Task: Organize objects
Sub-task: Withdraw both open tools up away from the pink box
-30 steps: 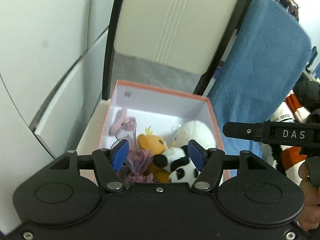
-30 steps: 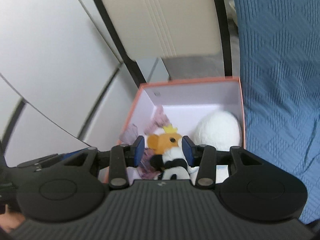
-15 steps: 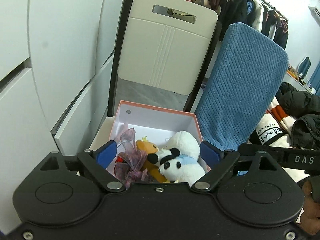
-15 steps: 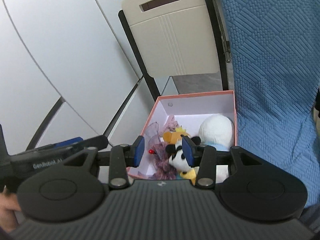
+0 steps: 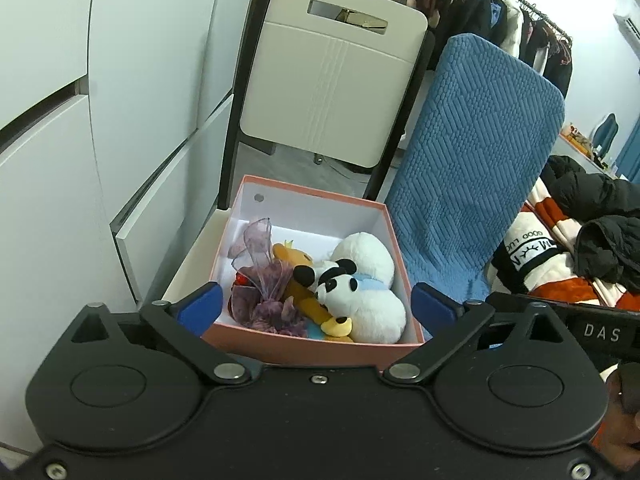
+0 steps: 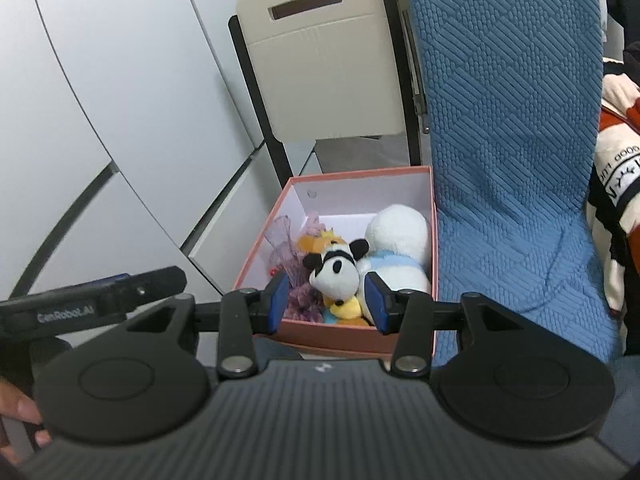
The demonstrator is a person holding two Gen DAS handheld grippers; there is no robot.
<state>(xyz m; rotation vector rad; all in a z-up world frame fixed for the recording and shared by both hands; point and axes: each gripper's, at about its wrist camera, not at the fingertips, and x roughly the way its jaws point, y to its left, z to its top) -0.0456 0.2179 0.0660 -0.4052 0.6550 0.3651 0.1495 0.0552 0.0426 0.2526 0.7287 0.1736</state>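
hovering above the pink box (image 5: 304, 350), the left tool (image 5: 316, 308) has its jaws opening wide with nothing pressed between them, while the right tool (image 6: 326, 300) is at its narrowest and holds nothing. the box sits on a low surface between the white cabinet (image 5: 120, 120) and the blue chair (image 5: 472, 184), already holding the panda plush (image 5: 340, 292), the white plush (image 5: 372, 280), the orange plush (image 5: 296, 264) and the purple organza bag (image 5: 264, 280). judging from this, the loading looks largely done. a good next step would be lifting both tools straight clear of the rim, so no finger snags the bag's loose mouth or tips the panda, which lies on top of the pile.
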